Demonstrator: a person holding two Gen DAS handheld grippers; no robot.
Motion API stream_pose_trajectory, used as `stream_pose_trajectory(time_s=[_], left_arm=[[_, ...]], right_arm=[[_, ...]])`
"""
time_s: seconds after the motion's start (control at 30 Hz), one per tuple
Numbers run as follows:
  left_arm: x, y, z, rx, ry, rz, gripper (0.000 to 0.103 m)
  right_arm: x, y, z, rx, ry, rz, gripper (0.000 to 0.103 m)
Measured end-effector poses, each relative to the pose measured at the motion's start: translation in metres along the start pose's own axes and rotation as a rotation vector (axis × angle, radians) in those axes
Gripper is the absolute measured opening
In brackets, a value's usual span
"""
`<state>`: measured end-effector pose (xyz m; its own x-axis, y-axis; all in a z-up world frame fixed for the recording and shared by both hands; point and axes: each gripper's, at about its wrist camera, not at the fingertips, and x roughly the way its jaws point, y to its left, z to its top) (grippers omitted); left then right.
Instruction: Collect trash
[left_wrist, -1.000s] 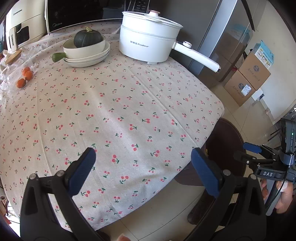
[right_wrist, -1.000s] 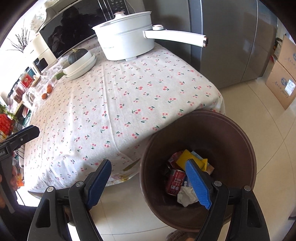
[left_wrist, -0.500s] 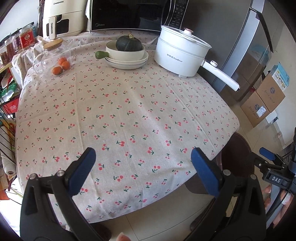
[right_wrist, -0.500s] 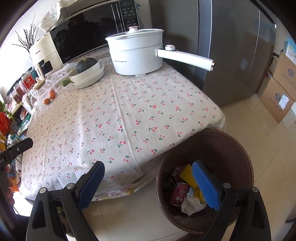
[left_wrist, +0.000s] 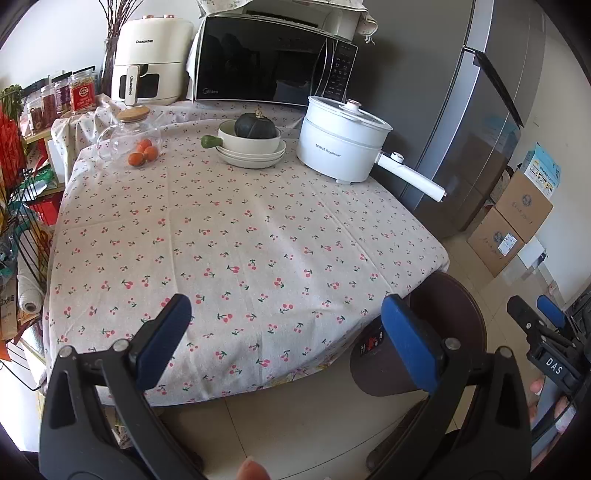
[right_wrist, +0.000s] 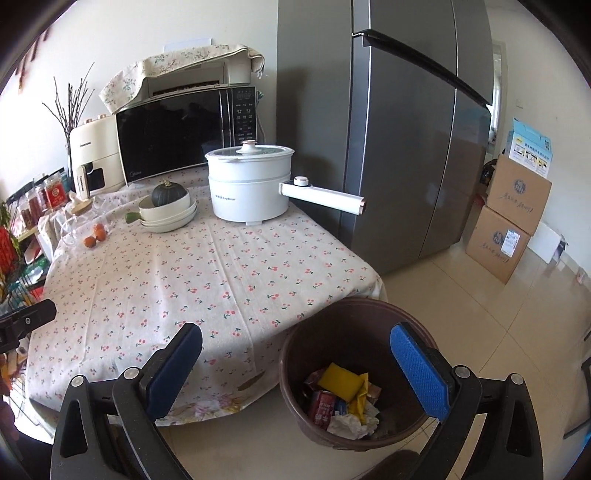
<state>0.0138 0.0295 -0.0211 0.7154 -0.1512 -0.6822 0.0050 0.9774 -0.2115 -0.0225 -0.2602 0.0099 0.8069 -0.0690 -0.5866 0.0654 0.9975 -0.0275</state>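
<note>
Down at the lower right of the right wrist view, the brown bin (right_wrist: 360, 369) stands upright on the floor just beside the desk (right_wrist: 207, 280) corner, mouth facing up, and the trash lies inside it: a yellow wrapper (right_wrist: 341, 380), a red can (right_wrist: 320, 408) and a crumpled white tissue (right_wrist: 349, 424), heaped together at the bottom. I judge the dropping step done, since I see no loose litter on the cherry-print cloth, only the white pot (right_wrist: 249, 184), the stacked bowls with a squash (right_wrist: 168, 210) and some oranges (right_wrist: 94, 236) at the far side. My right tongs (right_wrist: 301, 363) stand wide with nothing between the pads, and my left tongs (left_wrist: 286, 338) are wide and empty too, hovering over the near edge of the desk. The can seems to lie tilted, its long axis running roughly up and down the frame, top toward the bin's far wall; the wrapper's long side slants toward the lower right. Next I would scan the desk and floor for any remaining scrap; otherwise the job looks finished.
</note>
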Motion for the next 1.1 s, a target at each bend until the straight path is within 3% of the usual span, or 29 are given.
stream_pose_trajectory(time_s=[0.2,0.43,1.1], left_arm=[[-0.009,-0.012,-0.004,0.025,-0.058,0.063,0.102],[-0.017,-0.023,-0.012,0.054,-0.102,0.092,0.102],[-0.033,-0.044,-0.016,0.125,-0.184,0.104,0.102]], right_arm=[[-0.013,0.005,0.003,-0.026,-0.046,-0.034,0.103],[-0.016,0.003,-0.003,-0.010,-0.037,0.003,0.103],[-0.014,0.009,-0.007,-0.039,-0.046,-0.026,0.103]])
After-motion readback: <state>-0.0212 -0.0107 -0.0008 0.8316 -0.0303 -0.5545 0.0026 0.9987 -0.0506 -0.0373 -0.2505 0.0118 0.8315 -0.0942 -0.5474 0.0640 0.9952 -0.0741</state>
